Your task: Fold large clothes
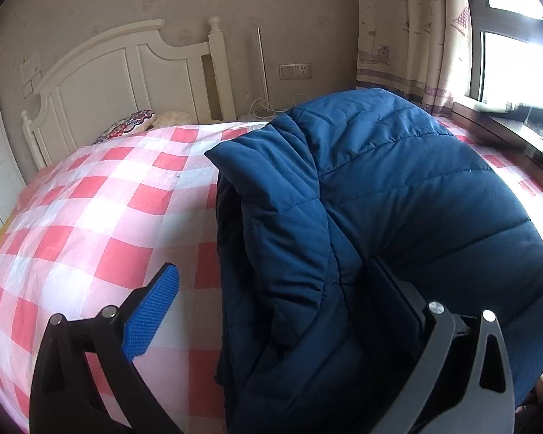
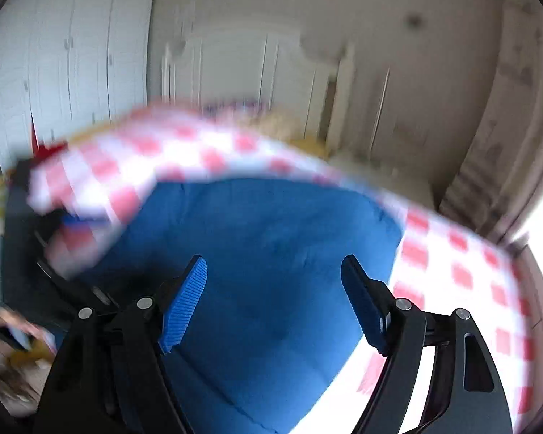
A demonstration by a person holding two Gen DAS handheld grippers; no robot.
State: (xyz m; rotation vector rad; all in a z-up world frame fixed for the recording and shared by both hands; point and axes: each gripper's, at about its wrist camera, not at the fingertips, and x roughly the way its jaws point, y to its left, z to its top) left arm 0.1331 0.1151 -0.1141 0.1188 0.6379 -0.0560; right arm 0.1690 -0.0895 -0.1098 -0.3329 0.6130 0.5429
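A dark blue quilted puffer jacket [image 1: 398, 199] lies folded on the red-and-white checked bedspread [image 1: 101, 217]. My left gripper [image 1: 271, 285] is open; its left finger is over the bedspread and its right finger lies against the jacket's near fold, with jacket cloth between the jaws. In the blurred right wrist view the jacket [image 2: 271, 235] fills the middle. My right gripper [image 2: 275, 278] is open and empty above it. The left gripper [image 2: 65, 224] shows dimly at the jacket's left edge.
A white headboard [image 1: 126, 72] and a patterned pillow [image 1: 130, 124] stand at the far end of the bed. A dark window sill [image 1: 506, 133] and curtain [image 1: 409, 29] are at the right. White wardrobe doors [image 2: 68, 58] stand at the left.
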